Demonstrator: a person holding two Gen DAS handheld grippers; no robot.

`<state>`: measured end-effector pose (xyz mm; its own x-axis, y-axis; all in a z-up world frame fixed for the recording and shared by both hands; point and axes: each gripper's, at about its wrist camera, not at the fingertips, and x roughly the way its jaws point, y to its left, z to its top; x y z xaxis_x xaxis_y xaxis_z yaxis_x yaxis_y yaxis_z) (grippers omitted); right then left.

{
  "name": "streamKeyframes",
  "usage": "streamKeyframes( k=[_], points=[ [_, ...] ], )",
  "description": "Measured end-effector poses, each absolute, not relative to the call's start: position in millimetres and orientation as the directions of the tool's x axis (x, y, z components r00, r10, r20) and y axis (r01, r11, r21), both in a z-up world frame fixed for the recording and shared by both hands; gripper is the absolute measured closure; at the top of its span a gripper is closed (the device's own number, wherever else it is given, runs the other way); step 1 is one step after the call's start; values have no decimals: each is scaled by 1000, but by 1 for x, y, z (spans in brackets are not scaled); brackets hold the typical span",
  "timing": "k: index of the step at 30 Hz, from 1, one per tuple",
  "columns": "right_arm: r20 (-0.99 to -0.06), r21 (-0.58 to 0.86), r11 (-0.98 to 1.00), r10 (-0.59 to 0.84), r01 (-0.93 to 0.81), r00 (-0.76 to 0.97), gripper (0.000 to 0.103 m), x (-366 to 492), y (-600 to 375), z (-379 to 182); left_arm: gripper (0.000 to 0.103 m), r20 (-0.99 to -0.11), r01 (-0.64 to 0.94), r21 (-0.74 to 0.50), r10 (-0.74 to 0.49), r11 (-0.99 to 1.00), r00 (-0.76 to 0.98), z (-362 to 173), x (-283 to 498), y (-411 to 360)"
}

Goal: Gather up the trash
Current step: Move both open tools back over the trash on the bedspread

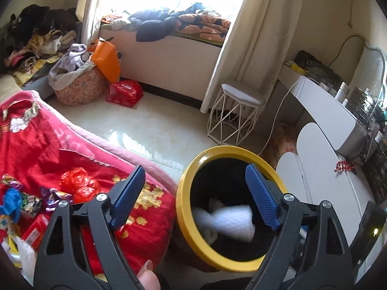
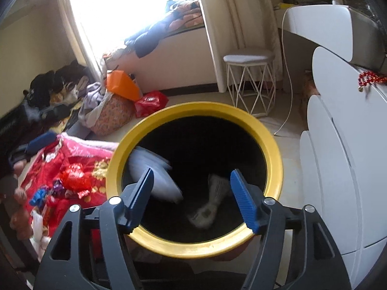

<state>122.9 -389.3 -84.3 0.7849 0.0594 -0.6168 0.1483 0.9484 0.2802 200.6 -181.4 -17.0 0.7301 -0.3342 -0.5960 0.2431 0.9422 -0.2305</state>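
A yellow-rimmed bin [image 1: 183, 217] with a black inside stands on the floor beside the bed. My left gripper [image 1: 194, 174] is open above its near-left rim, and a blurred white tissue [image 1: 225, 222] lies loose inside the bin below the blue fingers. My right gripper [image 2: 192, 172] is open over the bin [image 2: 116, 166], nothing pressed between its pads. Below it are a blurred white wad [image 2: 154, 176] and a crumpled grey-white paper [image 2: 210, 203]. On the red bedspread [image 1: 36, 145] lie a red plastic bag [image 1: 79, 183] and shiny wrappers [image 1: 55, 197].
A white wire stool [image 1: 237, 116] stands on the tiled floor past the bin. White cabinets [image 2: 338, 169] flank the bin's right side, with a cable [image 2: 287, 96] hanging down. A floral basket of clothes [image 1: 77, 87], an orange bag [image 1: 106, 58] and a red bag [image 1: 124, 93] sit under the window.
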Motion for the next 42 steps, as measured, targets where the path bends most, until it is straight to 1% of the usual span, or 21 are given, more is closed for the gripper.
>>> streamKeyframes(
  k=[3, 6, 10, 19, 38, 39, 42],
  points=[
    [-600, 278, 950, 57, 141, 798, 32, 120, -385, -78, 17, -588, 237, -235, -332, 943, 738, -15, 190, -170],
    [-590, 268, 954, 55, 132, 805, 29, 118, -379, -72, 16, -581, 225, -234, -321, 946, 748, -14, 180, -155],
    [-581, 254, 962, 66, 104, 811, 28, 116, -365, -65, 12, -568, 204, -233, -304, 951, 765, -11, 168, -137],
    [-562, 222, 974, 99, 35, 821, 27, 109, -332, -52, 11, -532, 148, -244, -260, 959, 806, -6, 141, -96],
    [-529, 176, 979, 181, -102, 829, 26, 94, -269, -29, 11, -500, 40, -266, -173, 963, 848, 3, 108, -20],
    [-528, 176, 978, 187, -109, 828, 26, 93, -267, -29, 11, -495, 30, -268, -164, 963, 853, 5, 106, -12],
    [-521, 168, 976, 206, -137, 829, 21, 91, -256, -27, 11, -491, 4, -272, -143, 962, 859, 8, 102, 4]
  ],
)
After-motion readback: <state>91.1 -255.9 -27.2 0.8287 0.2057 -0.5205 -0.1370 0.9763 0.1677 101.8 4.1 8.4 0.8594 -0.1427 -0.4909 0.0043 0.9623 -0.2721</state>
